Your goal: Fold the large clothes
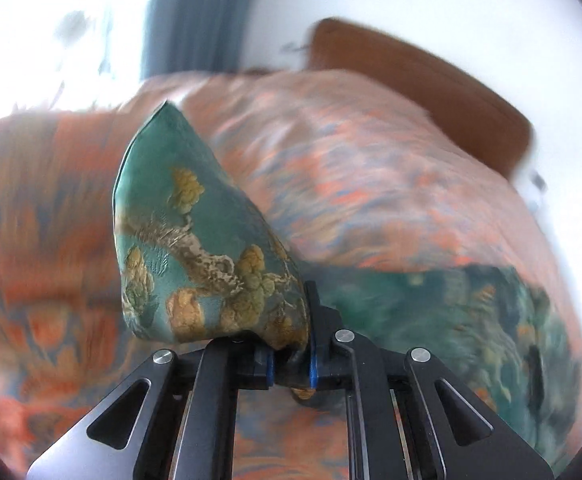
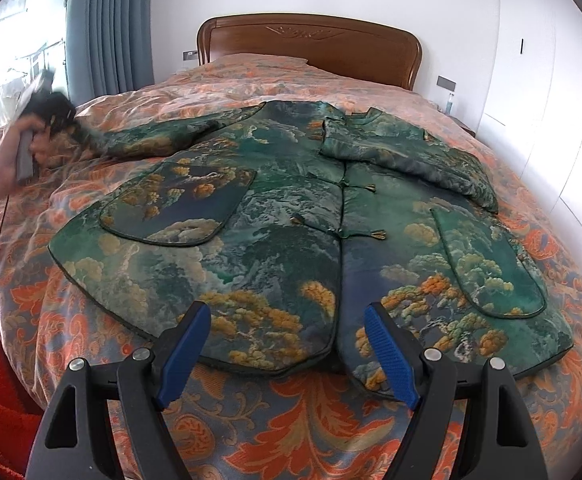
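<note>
A green brocade jacket [image 2: 283,216] with gold cloud patterns lies front up on the bed, hem toward me. Its right sleeve [image 2: 411,152] is folded across the chest. Its left sleeve [image 2: 151,136] stretches out to the left. My left gripper [image 1: 291,364] is shut on that sleeve's cuff [image 1: 195,240], which stands up above the jaws; it also shows at the far left of the right wrist view [image 2: 51,112]. My right gripper [image 2: 287,344] is open and empty, just above the jacket's hem at the centre opening.
The bed is covered by an orange and blue floral quilt [image 2: 291,420]. A wooden headboard [image 2: 311,44] stands at the back. Blue curtains [image 2: 107,32] and a bright window are on the left, white wardrobes [image 2: 551,100] on the right.
</note>
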### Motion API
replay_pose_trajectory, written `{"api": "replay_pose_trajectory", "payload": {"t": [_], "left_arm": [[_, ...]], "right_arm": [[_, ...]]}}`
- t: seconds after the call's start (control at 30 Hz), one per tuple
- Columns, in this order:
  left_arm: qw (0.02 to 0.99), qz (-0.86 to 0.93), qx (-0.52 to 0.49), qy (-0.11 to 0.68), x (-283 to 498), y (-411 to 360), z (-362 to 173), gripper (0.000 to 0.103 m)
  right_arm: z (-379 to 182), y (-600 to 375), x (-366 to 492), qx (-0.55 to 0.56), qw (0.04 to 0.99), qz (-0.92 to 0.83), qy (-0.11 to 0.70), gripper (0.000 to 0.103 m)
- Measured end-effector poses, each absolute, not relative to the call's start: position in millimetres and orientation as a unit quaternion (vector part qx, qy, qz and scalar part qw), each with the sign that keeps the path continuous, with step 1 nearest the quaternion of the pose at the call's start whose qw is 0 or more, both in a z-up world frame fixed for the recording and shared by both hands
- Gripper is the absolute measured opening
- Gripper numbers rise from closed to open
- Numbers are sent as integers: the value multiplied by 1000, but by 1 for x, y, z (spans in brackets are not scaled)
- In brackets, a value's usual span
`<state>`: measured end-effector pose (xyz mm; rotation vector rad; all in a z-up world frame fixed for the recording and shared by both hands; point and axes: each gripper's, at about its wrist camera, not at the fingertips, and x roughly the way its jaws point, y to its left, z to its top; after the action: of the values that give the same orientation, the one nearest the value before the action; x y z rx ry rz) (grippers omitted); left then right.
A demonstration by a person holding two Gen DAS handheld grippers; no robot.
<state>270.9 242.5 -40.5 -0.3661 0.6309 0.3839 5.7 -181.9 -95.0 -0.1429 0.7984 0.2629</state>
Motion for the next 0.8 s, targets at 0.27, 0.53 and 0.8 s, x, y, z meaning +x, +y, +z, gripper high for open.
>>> {"api": "replay_pose_trajectory", "payload": {"t": [0.27,0.53,0.8], "left_arm": [[954,68,73,282,292,46,17,10],[904,-14,206,375,303,-89,-72,10],[876,-24,241,416,272,-99,-120,23]], "right_arm": [[-88,-199,-2,-40,919,121,373,81],[-81,-249,-9,8,928,79,363,81],[-89,-281,-14,36,925,51,374,81]]}}
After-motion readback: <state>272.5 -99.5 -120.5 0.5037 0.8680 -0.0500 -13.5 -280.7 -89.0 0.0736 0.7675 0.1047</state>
